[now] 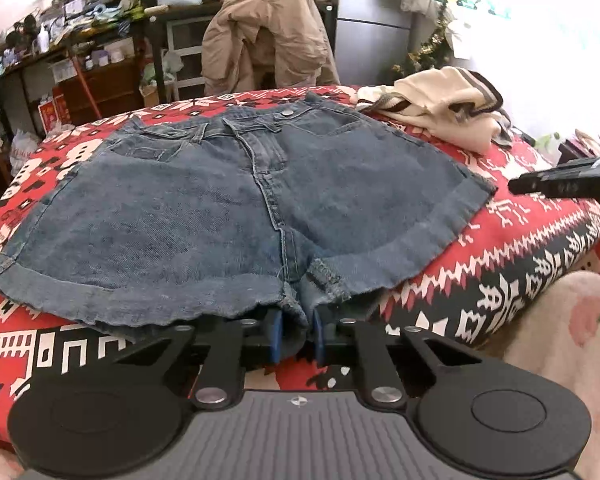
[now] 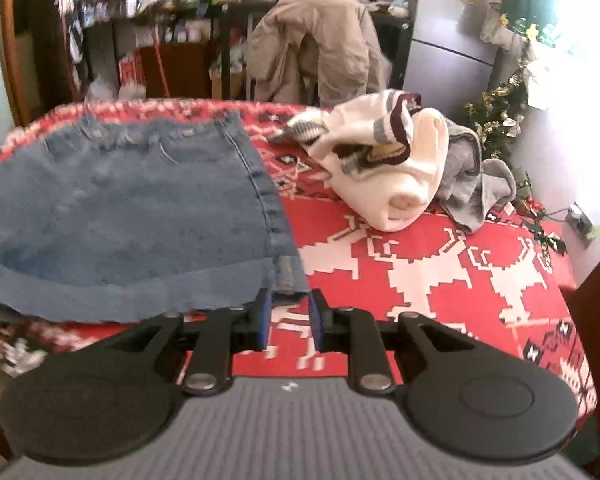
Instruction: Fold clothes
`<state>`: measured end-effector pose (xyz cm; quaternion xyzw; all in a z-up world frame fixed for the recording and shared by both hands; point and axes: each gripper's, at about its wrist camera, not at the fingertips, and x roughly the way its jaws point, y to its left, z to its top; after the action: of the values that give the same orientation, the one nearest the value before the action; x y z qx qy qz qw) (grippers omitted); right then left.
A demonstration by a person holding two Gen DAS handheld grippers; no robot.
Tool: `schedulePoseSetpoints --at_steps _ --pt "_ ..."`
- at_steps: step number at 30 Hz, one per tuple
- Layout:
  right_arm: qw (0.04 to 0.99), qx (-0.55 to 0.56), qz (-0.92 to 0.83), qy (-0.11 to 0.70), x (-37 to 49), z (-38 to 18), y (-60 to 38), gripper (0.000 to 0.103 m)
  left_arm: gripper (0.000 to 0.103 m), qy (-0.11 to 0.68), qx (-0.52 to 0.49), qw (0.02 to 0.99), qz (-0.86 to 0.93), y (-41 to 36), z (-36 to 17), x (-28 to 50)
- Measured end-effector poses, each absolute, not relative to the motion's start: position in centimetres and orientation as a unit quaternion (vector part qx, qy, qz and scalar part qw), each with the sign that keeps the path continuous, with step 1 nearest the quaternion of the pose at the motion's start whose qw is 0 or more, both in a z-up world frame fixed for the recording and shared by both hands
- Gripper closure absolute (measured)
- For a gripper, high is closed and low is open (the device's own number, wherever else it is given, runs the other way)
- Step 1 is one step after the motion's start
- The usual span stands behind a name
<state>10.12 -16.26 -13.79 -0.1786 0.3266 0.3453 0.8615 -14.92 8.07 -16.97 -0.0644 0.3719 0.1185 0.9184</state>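
A chair draped with a tan jacket [image 1: 266, 42] is standing at top centre. Cluttered dark shelving [image 1: 80, 28] is filling the upper left. A grey refrigerator [image 1: 374, 16] is rising right of centre, and bright daylight is washing out the upper right.

Desk [image 1: 500, 248] w/ red, white & black patterned cloth [image 2: 420, 248] over the whole top. Denim shorts [image 1: 240, 208] lie flat on it, front up, waistband at far edge, hems at near edge. Far right: crumpled cream garment w/ striped trim [image 2: 396, 172], touching a grey garment [image 2: 468, 188] just beside it; both apart from shorts.
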Motion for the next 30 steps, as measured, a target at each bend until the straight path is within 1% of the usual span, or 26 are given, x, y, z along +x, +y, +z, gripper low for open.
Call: schedulePoseSetpoints --at_steps 5,8,9,10,15,17,20,22,24,27,29,30 --pt "0.847 -0.218 0.352 0.334 12.2 -15.7 -14.8 0.082 0.088 0.377 -0.065 0.917 0.116 8.1 -17.1 -14.8" --pt "0.841 -0.216 0.359 0.343 13.2 -16.4 -14.4 0.082 0.093 0.375 -0.063 0.918 0.116 7.8 -17.2 -15.0" --pt "0.839 -0.215 0.364 0.343 13.4 -16.5 -14.4 0.084 0.095 0.375 -0.064 0.917 0.115 7.7 -17.3 -15.1" --pt "0.837 -0.211 0.371 0.341 13.4 -16.6 -14.5 0.103 0.095 0.375 -0.067 0.917 0.116 7.7 -17.2 -15.3" --pt "0.859 -0.202 0.347 0.318 13.3 -15.7 -15.4 0.103 0.096 0.377 -0.078 0.916 0.118 7.2 -17.0 -15.7" --pt "0.864 -0.185 0.335 0.327 13.9 -15.7 -16.3 0.103 0.094 0.38 -0.077 0.914 0.118 7.1 -17.2 -15.7" --pt "0.869 -0.159 0.329 0.335 14.1 -15.3 -17.3 0.103 0.087 0.386 -0.076 0.912 0.113 6.9 -17.3 -15.8" --pt "0.87 -0.143 0.336 0.33 13.7 -14.5 -17.7 0.103 0.077 0.389 -0.077 0.912 0.103 7.0 -17.1 -16.2" --pt "0.868 -0.133 0.349 0.327 12.9 -13.9 -17.6 0.101 0.072 0.39 -0.075 0.913 0.094 7.1 -16.7 -16.7" --pt "0.861 -0.125 0.369 0.327 11.5 -12.9 -16.7 0.099 0.071 0.389 -0.072 0.914 0.087 7.6 -15.8 -18.0" --pt "0.857 -0.12 0.383 0.322 10.3 -12.1 -15.9 0.094 0.068 0.385 -0.078 0.916 0.087 8.4 -15.0 -19.1" --pt "0.855 -0.119 0.391 0.319 9.7 -11.7 -15.3 0.094 0.068 0.382 -0.082 0.916 0.09 9.1 -14.6 -19.7"
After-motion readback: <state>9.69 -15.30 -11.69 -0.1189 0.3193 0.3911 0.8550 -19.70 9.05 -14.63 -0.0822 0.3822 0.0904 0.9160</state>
